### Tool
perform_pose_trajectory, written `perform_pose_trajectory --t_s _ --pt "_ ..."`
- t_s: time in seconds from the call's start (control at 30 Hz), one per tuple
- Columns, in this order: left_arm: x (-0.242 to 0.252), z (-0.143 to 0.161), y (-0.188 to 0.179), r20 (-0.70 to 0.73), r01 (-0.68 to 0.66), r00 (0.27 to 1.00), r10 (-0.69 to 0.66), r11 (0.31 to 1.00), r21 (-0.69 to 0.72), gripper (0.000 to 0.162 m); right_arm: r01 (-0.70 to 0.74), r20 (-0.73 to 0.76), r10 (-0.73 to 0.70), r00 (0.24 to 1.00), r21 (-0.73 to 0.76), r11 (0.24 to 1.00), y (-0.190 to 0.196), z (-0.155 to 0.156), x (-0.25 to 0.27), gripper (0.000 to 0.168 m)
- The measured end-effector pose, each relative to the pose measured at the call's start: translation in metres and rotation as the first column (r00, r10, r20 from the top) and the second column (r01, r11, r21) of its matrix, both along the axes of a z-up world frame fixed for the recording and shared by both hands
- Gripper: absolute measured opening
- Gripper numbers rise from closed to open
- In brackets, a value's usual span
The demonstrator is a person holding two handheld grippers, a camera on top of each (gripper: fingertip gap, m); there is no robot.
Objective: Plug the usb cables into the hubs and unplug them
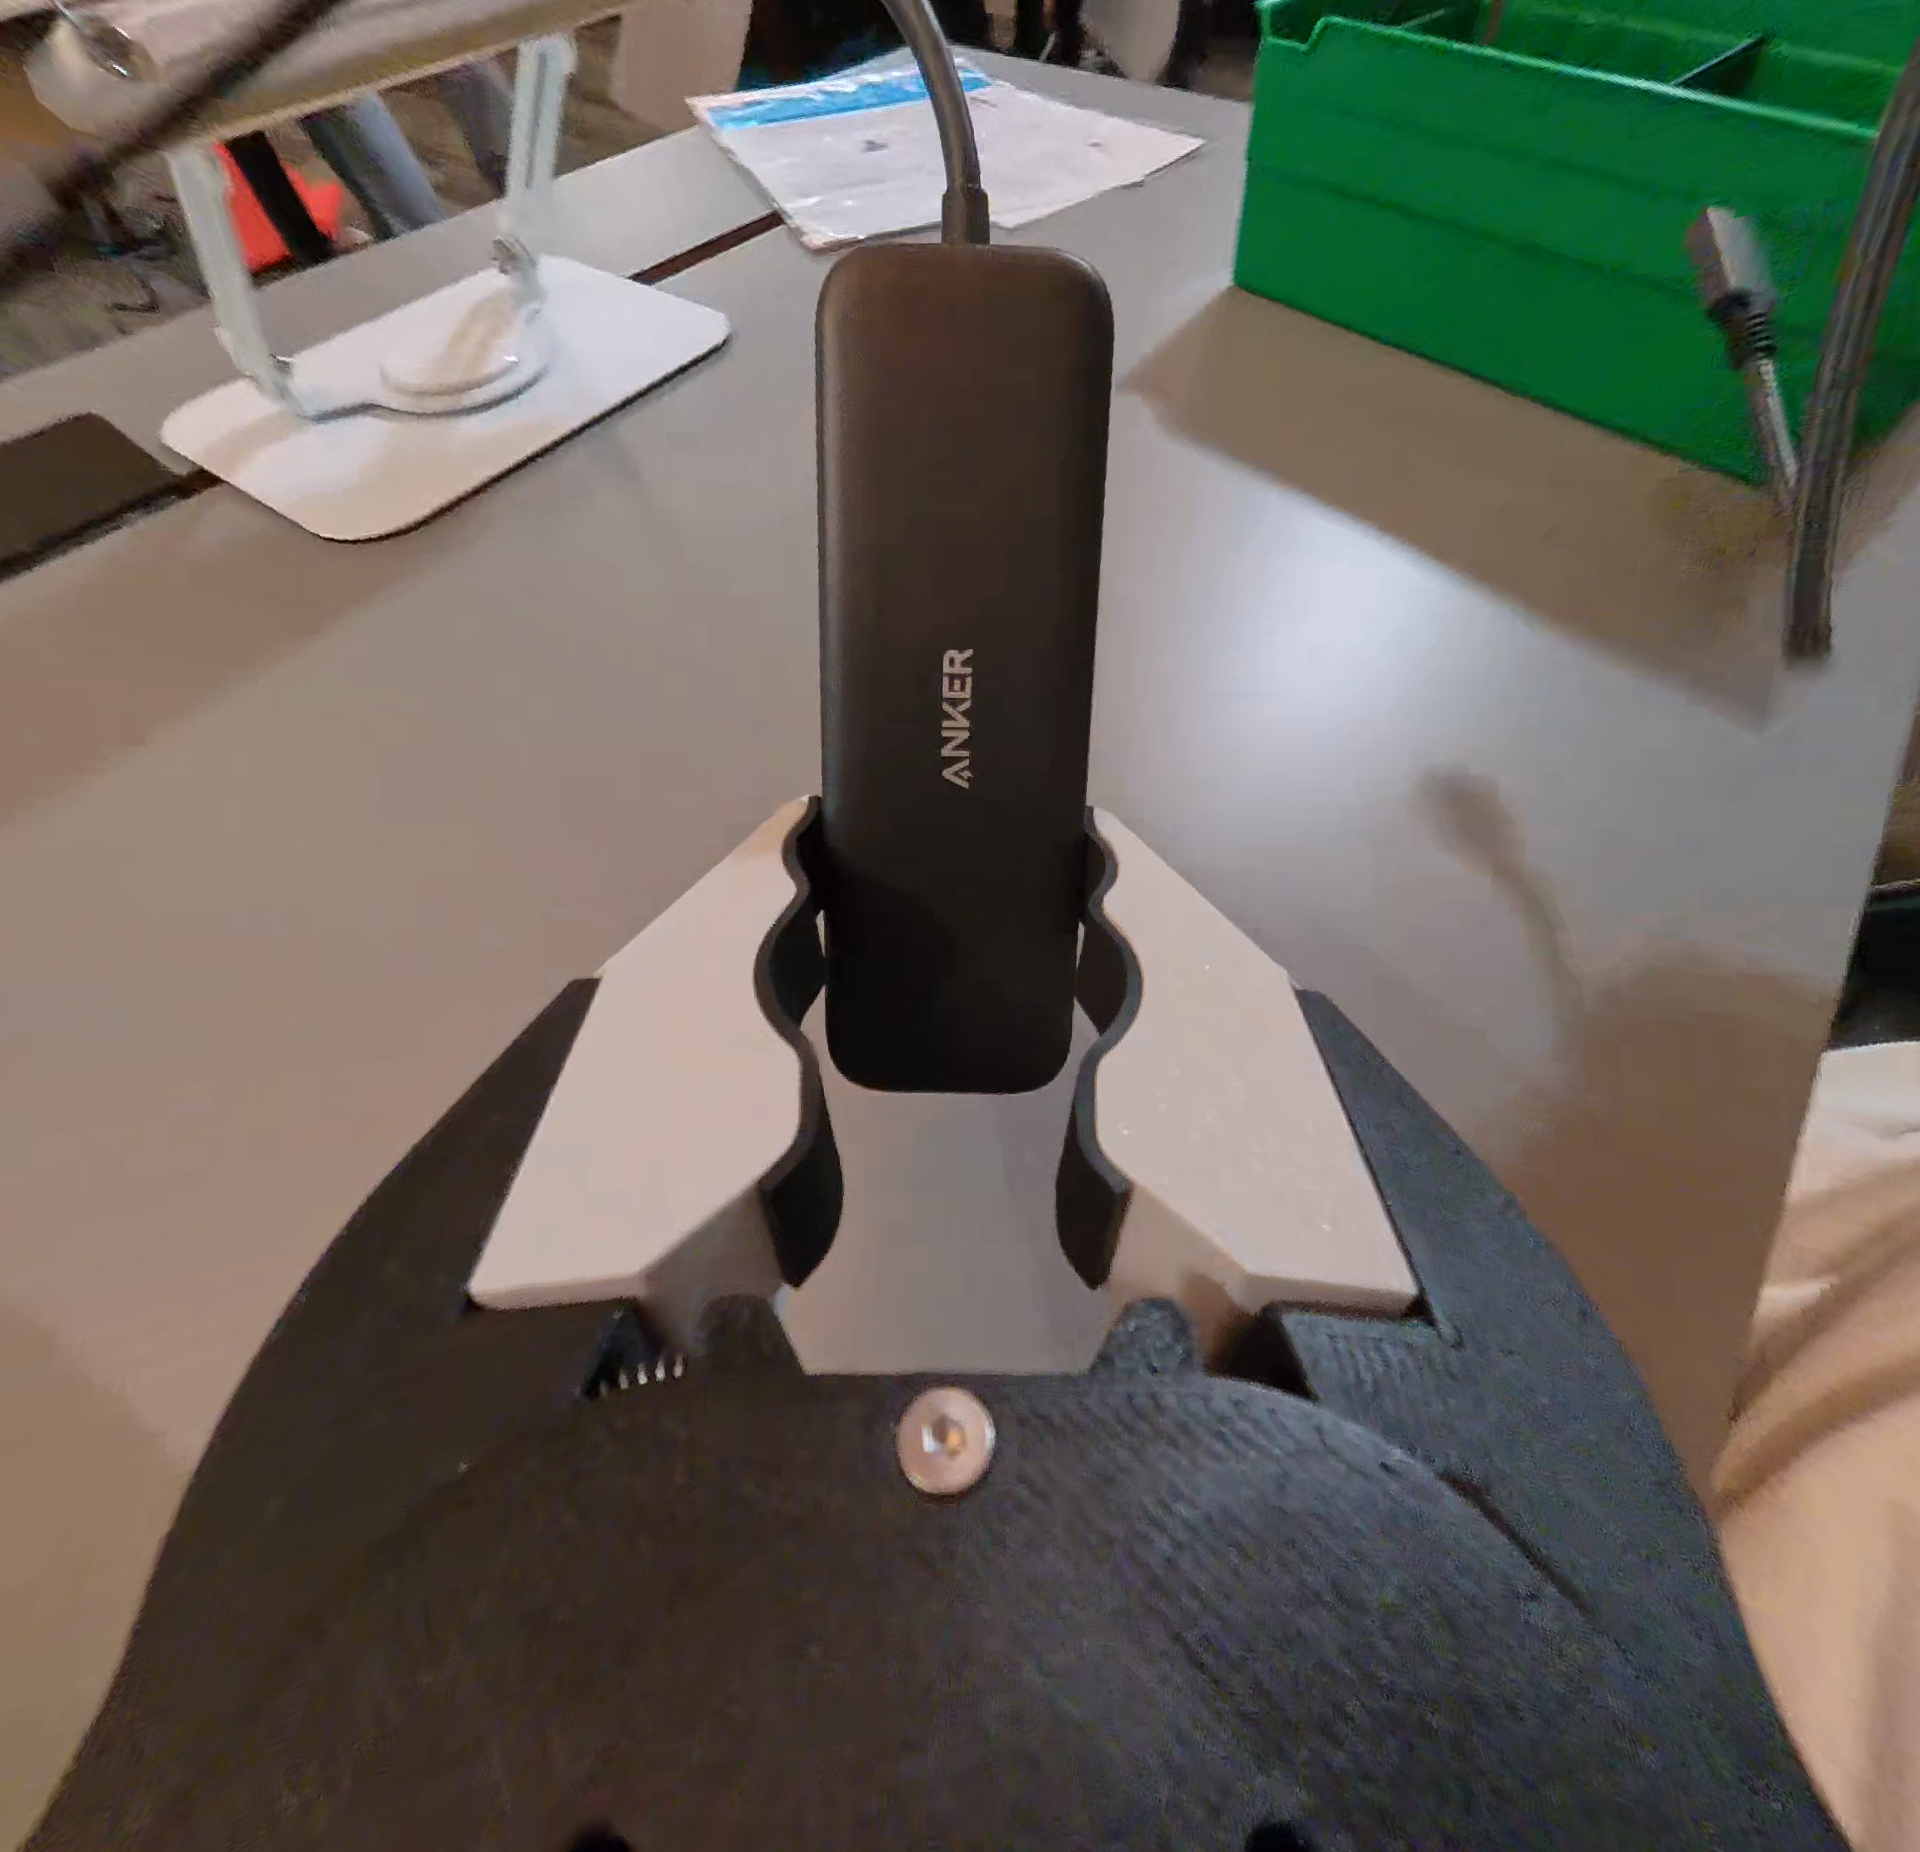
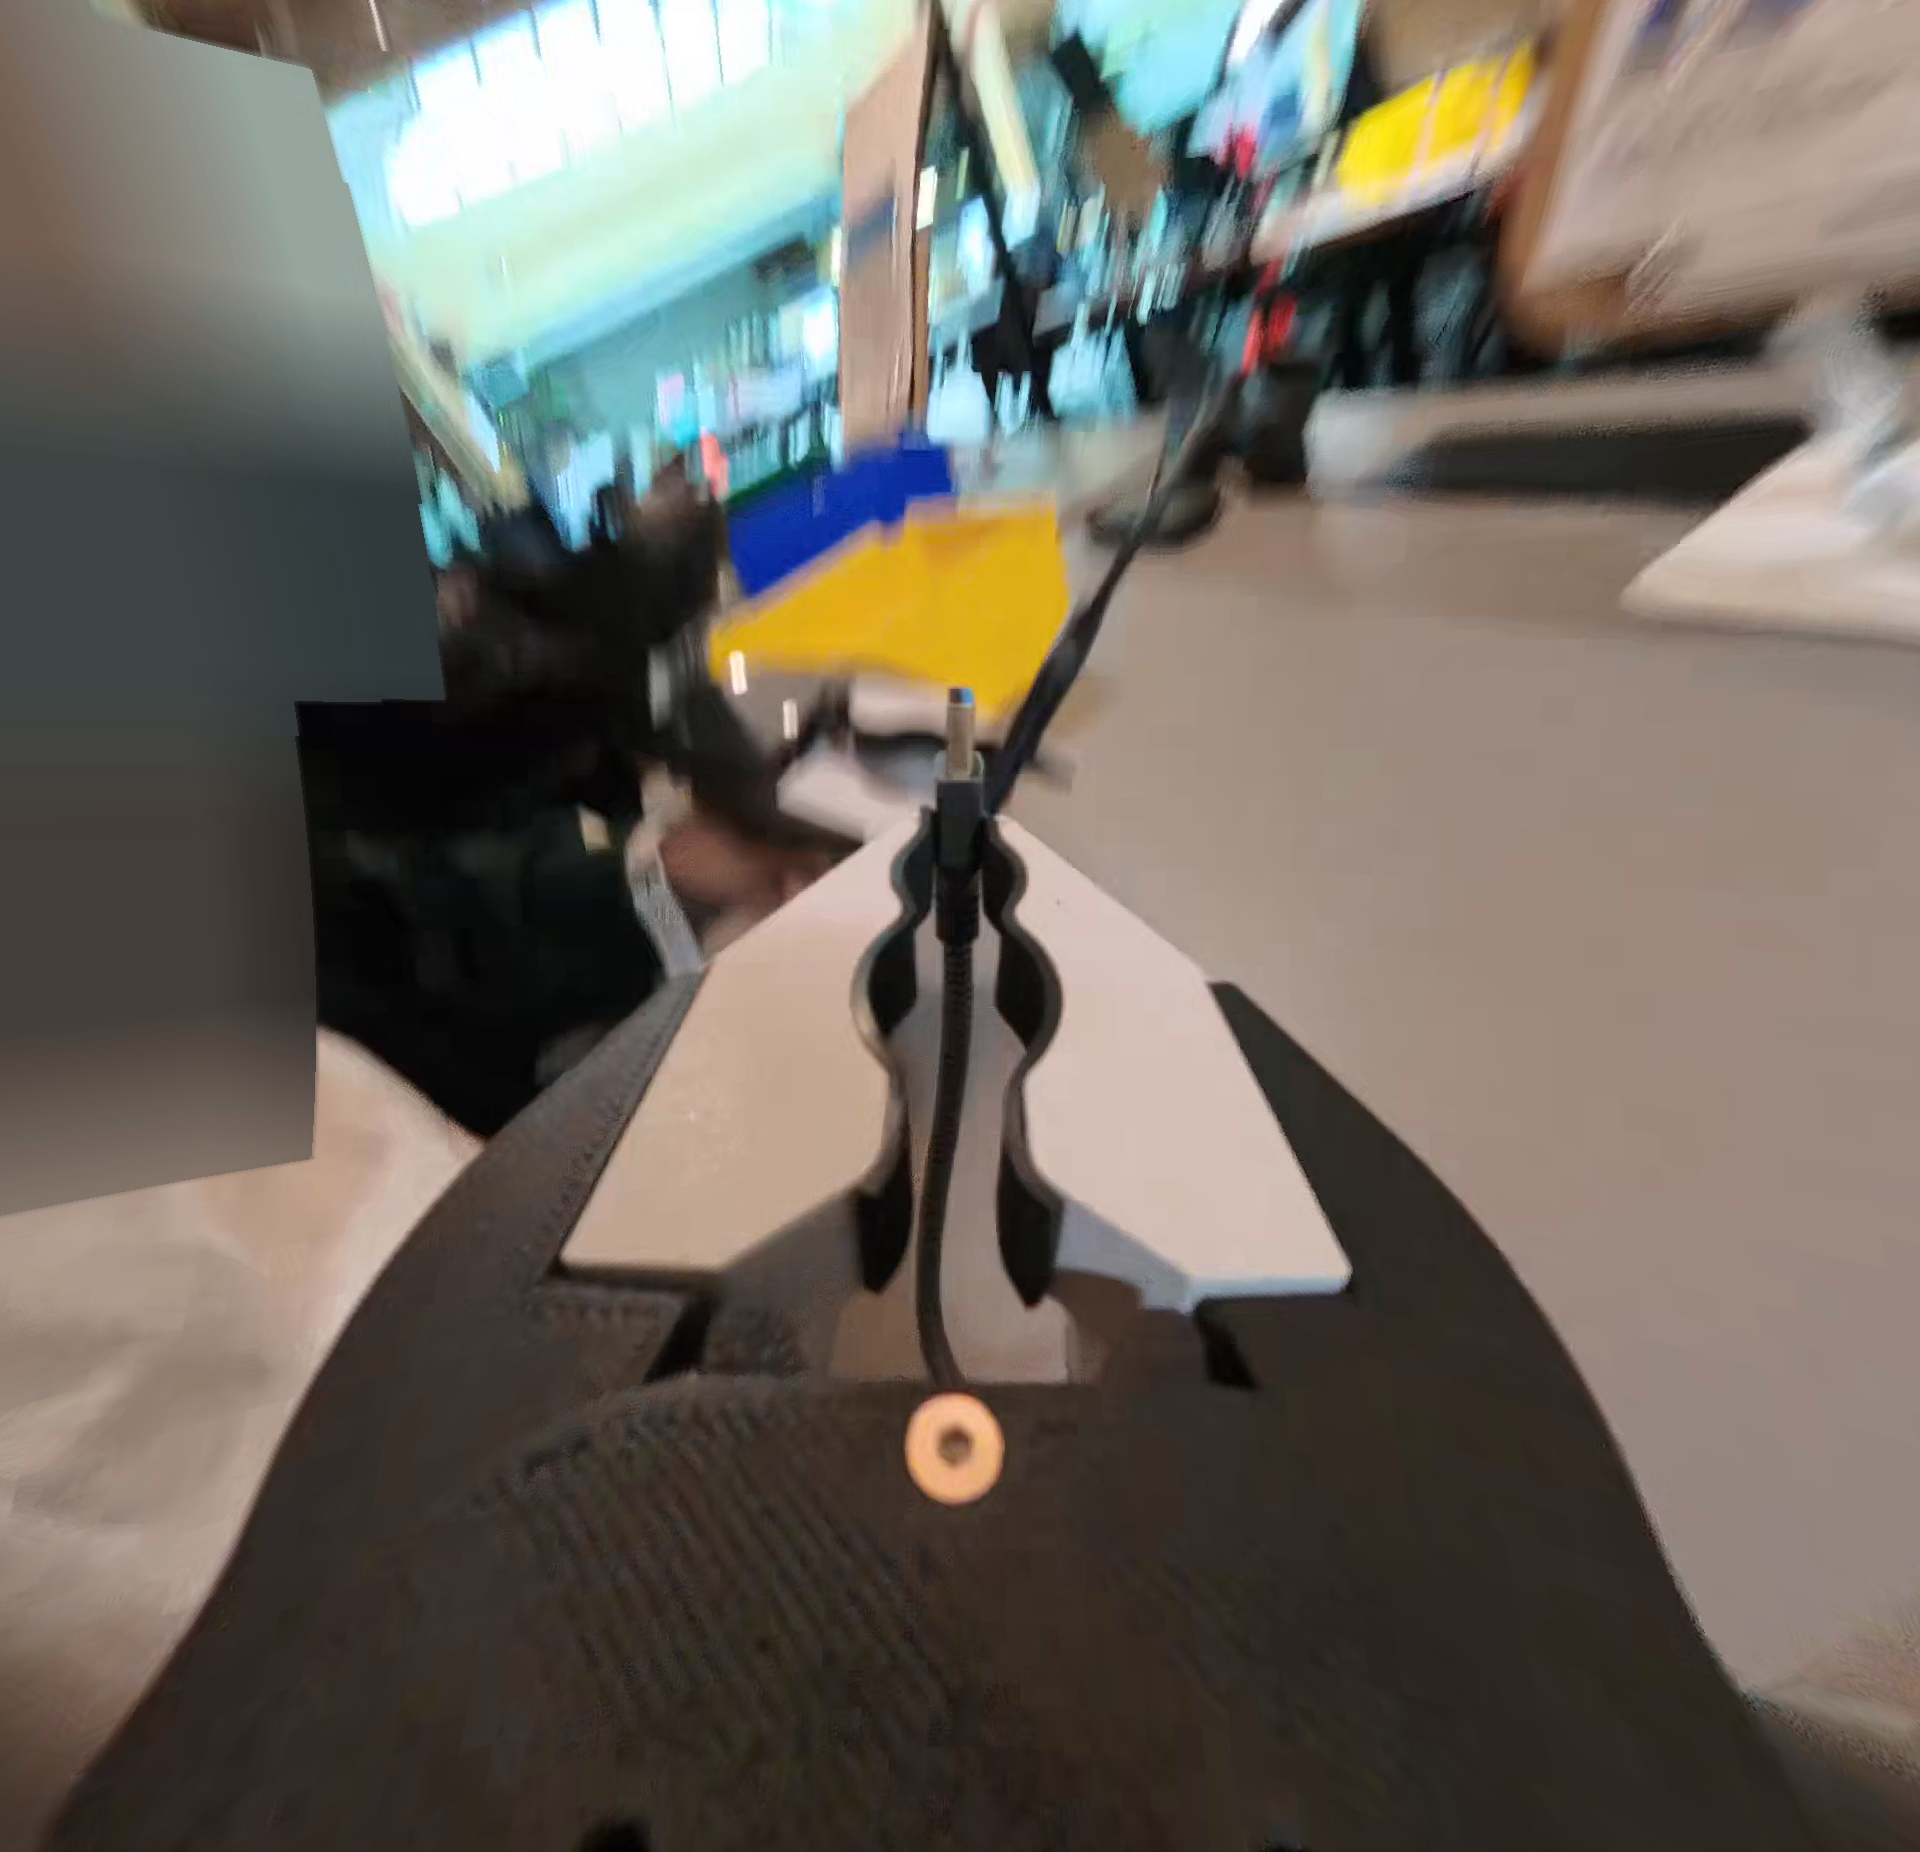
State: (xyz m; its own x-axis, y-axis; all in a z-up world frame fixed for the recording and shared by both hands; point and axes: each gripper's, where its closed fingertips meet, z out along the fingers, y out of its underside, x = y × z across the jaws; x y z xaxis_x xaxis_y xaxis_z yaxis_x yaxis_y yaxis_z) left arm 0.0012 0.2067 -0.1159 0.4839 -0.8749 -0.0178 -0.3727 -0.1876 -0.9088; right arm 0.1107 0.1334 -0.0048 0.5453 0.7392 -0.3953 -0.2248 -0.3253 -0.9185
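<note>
left gripper clamps the light, rigid, slick hub by its sides; right gripper pinches the limp cable at its stiff plug, the best hold.

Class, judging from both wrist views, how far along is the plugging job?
Done: the left claw grips the black hub; the right claw grips the cable plug. In hand: bringing them together; the plug hangs apart, at right. Left: plugging in, then unplugging.

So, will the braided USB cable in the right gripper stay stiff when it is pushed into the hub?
Probably only near the plug: the right gripper pinches there. The braided USB cable behind looks thin and likely floppy.
</note>
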Motion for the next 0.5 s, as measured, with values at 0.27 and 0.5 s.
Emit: perform_pose_trajectory --t_s 0.27,0.5 --pt "0.001 -0.004 -0.001 0.054 0.008 0.999 -0.003 0.996 -0.087 0.045 0.526 -0.128 -0.516 0.847 0.337 0.781 -0.048 0.137 0.178 0.007" --pt "0.003 -0.007 -0.005 0.077 0.022 0.997 -0.012 0.990 -0.138 0.044 0.681 0.172 -0.774 0.609 0.386 0.622 -0.055 0.079 0.274 0.007"
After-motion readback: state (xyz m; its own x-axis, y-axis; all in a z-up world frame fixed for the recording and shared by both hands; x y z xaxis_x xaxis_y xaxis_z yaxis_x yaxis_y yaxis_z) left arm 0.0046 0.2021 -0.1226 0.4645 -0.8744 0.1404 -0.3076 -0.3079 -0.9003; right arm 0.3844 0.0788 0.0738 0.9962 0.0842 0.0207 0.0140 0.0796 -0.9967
